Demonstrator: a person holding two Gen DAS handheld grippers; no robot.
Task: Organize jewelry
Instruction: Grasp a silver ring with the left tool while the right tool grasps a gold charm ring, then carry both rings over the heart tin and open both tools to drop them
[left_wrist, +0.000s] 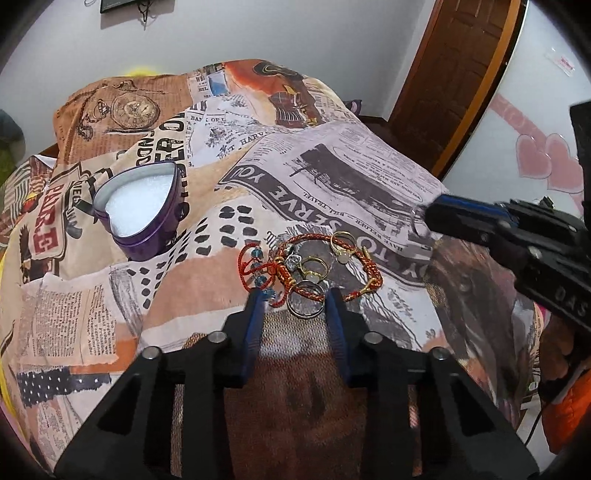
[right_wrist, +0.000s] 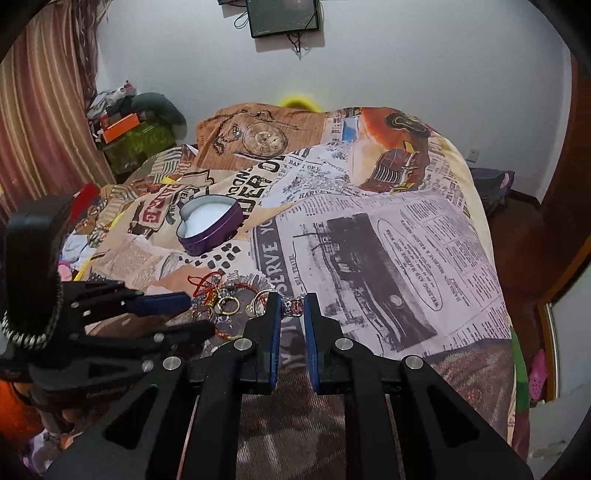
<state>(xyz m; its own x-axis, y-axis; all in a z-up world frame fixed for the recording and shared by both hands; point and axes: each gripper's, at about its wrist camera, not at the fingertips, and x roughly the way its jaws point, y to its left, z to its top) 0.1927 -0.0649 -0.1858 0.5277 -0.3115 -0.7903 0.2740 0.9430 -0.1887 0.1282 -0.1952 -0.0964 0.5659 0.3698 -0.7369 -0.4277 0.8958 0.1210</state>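
Right gripper (right_wrist: 292, 306): jaws clenched on a small silver ring with a reddish-pink stone (right_wrist: 293, 305), pinched at the very fingertips. Whether the ring clears the cloth, cannot tell.

Left gripper (left_wrist: 295, 295): jaws part-way apart, one blue pad on each side of a plain silver band ring (left_wrist: 305, 300). Pads do not press on it, so nothing is grasped. The band lies flat on the cloth.

Just beyond the left fingertips, the jewelry pile: a red cord bracelet with blue glass beads (left_wrist: 255, 267) toward the left, a red-and-gold braided bracelet with a gold clasp (left_wrist: 364, 286) curving around to the right, two gold rings with pale stones (left_wrist: 314, 269) and a clear faceted gem piece tangled in between. The pile sits near the middle of the newspaper-print bedspread (left_wrist: 351, 177), toward its near edge.

Farther toward the left side of the bedspread, well apart from the pile: an open purple heart-shaped tin with white foam lining (left_wrist: 142, 210), upright.

Beyond the far edge of the bed: white wall, dark screen (right_wrist: 282, 16) mounted high. Striped curtain at the left, brown wooden door (left_wrist: 454, 66) at the right.
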